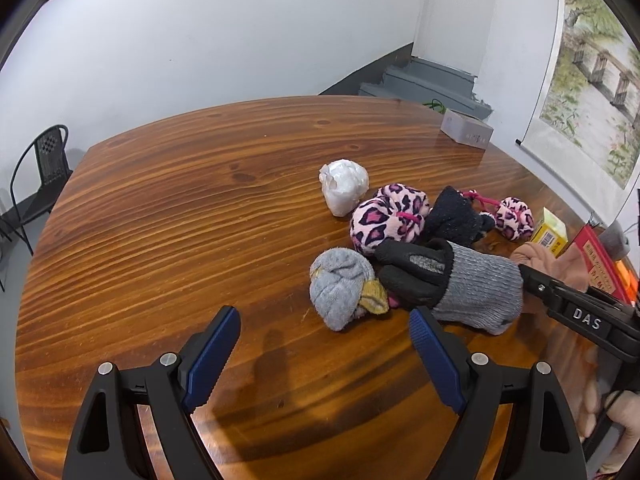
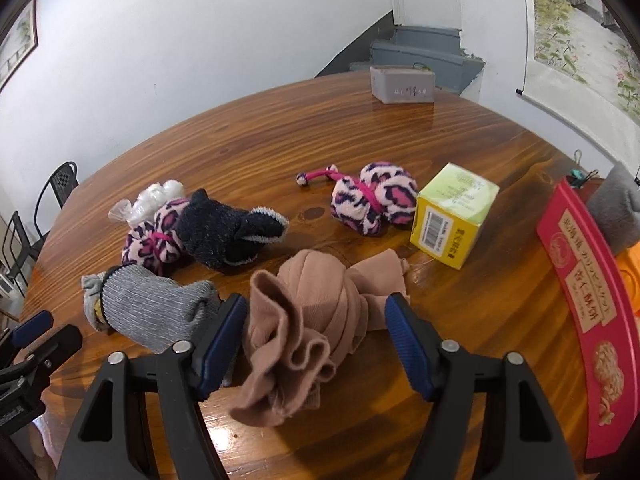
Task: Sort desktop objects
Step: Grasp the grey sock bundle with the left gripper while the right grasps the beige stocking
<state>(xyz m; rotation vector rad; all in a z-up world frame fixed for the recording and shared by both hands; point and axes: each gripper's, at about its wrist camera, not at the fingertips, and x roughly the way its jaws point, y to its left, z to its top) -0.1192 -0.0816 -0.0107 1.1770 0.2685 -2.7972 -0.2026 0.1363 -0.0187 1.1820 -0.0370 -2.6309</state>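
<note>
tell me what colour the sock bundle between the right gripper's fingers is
Tan, a plain pinkish beige sock bundle; clearest in the right wrist view.

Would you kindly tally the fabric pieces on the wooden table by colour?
Pink leopard-print fleece bundles: 2
Navy fuzzy sock bundle: 1
Tan stocking bundle: 1
Grey pieces, namely sock ball, black-palmed glove, fuzzy cloth: 3
Total: 7

The table's [image 1: 160, 208] left half is being left open; passage rightward is being blocked by bundled socks [image 1: 384, 220].
</note>
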